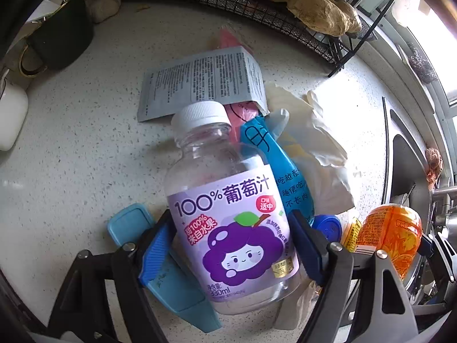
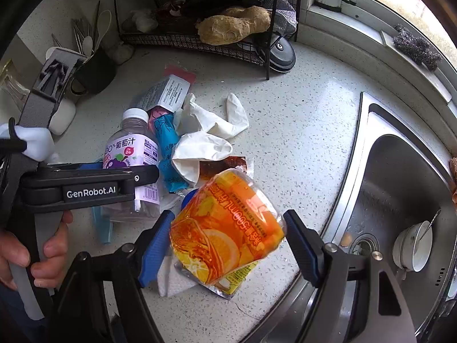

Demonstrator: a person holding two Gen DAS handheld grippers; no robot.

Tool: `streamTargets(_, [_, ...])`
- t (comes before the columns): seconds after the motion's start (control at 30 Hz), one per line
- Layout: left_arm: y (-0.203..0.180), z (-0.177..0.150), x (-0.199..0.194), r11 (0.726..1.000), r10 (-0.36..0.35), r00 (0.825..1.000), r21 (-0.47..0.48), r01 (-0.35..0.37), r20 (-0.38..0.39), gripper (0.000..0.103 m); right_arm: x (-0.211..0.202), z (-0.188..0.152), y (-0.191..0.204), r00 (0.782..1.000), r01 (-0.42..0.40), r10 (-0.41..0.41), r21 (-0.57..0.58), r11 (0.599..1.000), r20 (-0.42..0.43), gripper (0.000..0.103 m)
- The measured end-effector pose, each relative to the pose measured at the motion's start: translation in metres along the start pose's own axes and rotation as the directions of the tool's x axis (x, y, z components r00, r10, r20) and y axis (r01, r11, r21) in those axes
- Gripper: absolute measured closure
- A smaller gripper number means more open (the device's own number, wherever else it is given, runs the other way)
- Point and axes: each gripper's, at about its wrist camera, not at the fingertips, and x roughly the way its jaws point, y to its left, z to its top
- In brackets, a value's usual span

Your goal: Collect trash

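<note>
Through your left wrist camera, your left gripper (image 1: 232,245) points steeply down at the speckled counter (image 1: 85,148). The clear grape juice bottle (image 1: 228,214), white cap pointing toward the back edge, sits between its blue pads (image 1: 158,253). The jaws stand wide on both sides of the purple label; whether the pads press the bottle you cannot tell. A light blue flat piece (image 1: 177,291) lies under the bottle. Behind the cap lies a grey printed packet (image 1: 200,83); just beside the bottle lie a blue wrapper (image 1: 282,171) and crumpled white gloves (image 1: 317,148). The orange bottle (image 1: 391,234) shows at the right, toward the sink (image 1: 408,165).

Through your right wrist camera, your right gripper (image 2: 228,241) holds the orange bottle (image 2: 228,228), both pads touching its crushed sides, above a white paper towel (image 2: 174,283) and a yellow sachet (image 2: 234,280) near the counter's (image 2: 300,131) front edge beside the sink (image 2: 400,185). The trash pile sits mid-counter: grape juice bottle (image 2: 131,148), blue wrapper (image 2: 168,143), gloves (image 2: 205,140). Your hand (image 2: 31,254) grips the left gripper's handle at the left.
</note>
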Motion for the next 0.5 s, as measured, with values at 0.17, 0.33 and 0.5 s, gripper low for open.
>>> streamTargets(0.17, [-0.015, -0.007, -0.004, 0.991, 0.054, 0.997, 0.119, -0.06, 0.053, 0.028, 0.0, -0.002, -0.009, 1.0, -0.015, 0.015, 0.045, 0.999, -0.008, 0.028])
streamTargets(0.33, [-0.021, -0.021, -0.018, 0.974, 0.101, 0.987, 0.19, -0.124, 0.125, 0.03, -0.008, -0.006, -0.014, 1.0, -0.026, 0.025, 0.075, 0.997, 0.012, 0.028])
streamTargets(0.5, [-0.02, -0.037, -0.047, 0.977, 0.01, 0.987, 0.208, -0.043, 0.158, 0.032, -0.027, -0.017, -0.007, 0.998, -0.024, 0.02, 0.055, 0.998, 0.064, 0.028])
